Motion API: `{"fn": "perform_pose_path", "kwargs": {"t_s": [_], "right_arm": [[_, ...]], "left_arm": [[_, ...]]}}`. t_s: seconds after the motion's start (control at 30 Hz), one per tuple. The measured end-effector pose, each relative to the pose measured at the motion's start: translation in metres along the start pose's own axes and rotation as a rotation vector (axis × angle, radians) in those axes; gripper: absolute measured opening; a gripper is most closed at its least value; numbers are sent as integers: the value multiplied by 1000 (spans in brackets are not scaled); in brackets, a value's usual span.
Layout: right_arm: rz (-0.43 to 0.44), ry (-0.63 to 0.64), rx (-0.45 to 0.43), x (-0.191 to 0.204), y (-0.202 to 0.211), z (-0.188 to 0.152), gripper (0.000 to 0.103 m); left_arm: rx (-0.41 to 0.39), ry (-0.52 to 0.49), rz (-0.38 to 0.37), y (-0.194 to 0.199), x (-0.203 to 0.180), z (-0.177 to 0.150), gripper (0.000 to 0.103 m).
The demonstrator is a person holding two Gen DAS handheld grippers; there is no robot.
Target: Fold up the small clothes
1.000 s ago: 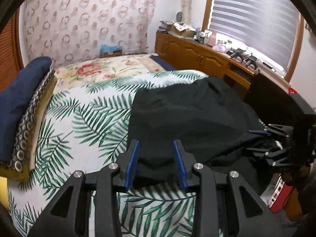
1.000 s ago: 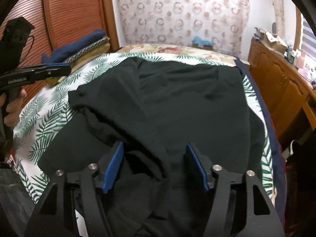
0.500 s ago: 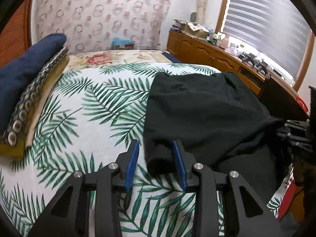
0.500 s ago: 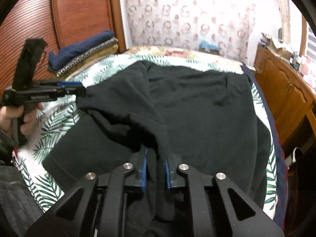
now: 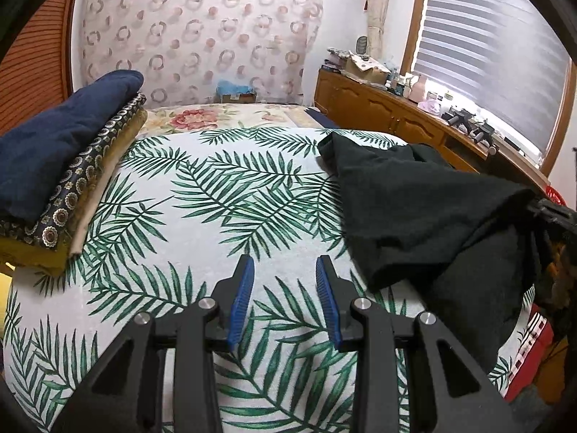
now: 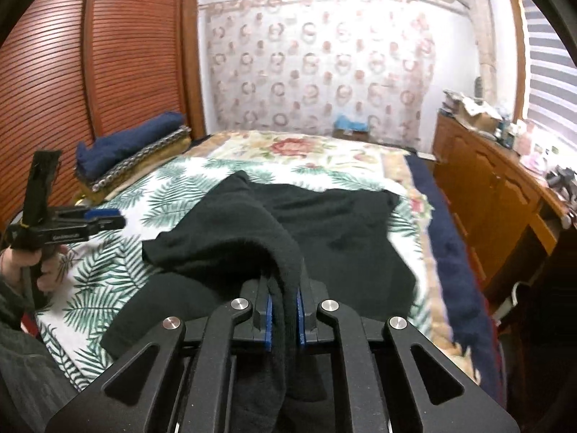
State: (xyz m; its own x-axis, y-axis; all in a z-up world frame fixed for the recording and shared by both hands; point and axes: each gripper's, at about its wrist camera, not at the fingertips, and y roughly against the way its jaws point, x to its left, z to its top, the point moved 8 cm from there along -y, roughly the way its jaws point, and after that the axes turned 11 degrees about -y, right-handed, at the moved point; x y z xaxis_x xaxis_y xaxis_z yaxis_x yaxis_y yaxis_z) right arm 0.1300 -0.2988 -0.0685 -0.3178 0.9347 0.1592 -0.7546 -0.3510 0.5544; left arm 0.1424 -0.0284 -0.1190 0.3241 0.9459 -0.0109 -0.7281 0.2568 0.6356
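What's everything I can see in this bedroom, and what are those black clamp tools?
Black garment: one, black, lying on the leaf sheet, one fold lifted.
Leaf-print sheet: one, white with green fronds, covering the near bed.
Floral cover: one, cream with red flowers, on the far part of the bed.
Folded stack: one, navy over patterned and yellow layers, on the bed's left edge.
Wooden cabinet: one, brown, along the right wall, cluttered top.
Window blind: one, grey-striped, above the cabinet.
Slatted doors: reddish-brown, left wall.
Patterned curtain: one, ring print, far wall.
Left gripper: black with blue pads, open above the sheet, holding nothing.
Right gripper: same build, shut on the black garment.
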Motion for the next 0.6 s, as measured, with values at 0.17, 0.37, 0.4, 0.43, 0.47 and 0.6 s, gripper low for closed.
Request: {"fn": "perform_pose_path", "kwargs": {"t_s": [0.17, 0.37, 0.4, 0.43, 0.47, 0.6], "right_arm": [[-107, -9, 97, -33, -18, -29, 8], [-154, -41, 132, -47, -27, -45, 41], [-145, -52, 126, -49, -26, -45, 47], [-125, -67, 125, -50, -26, -46, 48], [-121, -78, 129, -51, -27, -47, 49], [-137, -105, 150, -56, -34, -64, 50]], "left_arm": [[-13, -24, 0, 3, -9, 2, 34], [-16, -23, 6, 4, -10, 0, 34], [-14, -25, 7, 4, -11, -1, 34], [-14, -25, 7, 4, -11, -1, 34], [-14, -26, 7, 4, -11, -1, 34], [-12, -29, 11, 4, -11, -2, 34]]}}
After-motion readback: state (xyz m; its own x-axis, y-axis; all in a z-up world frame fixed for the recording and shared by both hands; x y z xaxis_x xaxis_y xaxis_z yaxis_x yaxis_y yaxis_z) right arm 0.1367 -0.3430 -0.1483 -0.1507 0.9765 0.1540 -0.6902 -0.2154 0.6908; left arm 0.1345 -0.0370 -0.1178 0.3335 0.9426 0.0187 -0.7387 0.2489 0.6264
